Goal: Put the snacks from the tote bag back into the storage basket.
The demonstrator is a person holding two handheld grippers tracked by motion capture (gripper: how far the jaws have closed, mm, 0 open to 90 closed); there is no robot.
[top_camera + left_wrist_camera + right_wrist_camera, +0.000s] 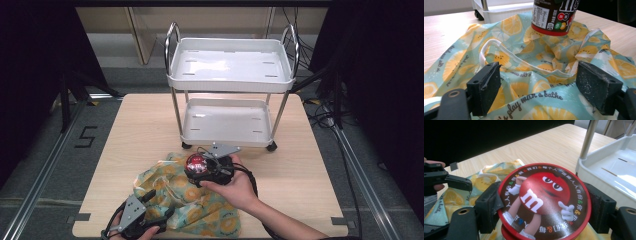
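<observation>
**A:** Where is the candy tin?

**B:** The round red-lidded candy tin (544, 201) is clamped between the right gripper (212, 167)'s jaws, held above the fruit-print cloth (192, 197) near the table (300, 150)'s front edge, just before the white cart (230, 75).

**A:** And the other tongs?

**B:** The left gripper (150, 207), at the front-left edge, has its jaws spread apart over the cloth, holding nothing.

One cart (230, 75) with two trays, one fruit-print cloth bag (200, 205), one red-lidded candy tin (196, 164), two grippers: left (150, 210), right (207, 167), one table (300, 150)
</observation>
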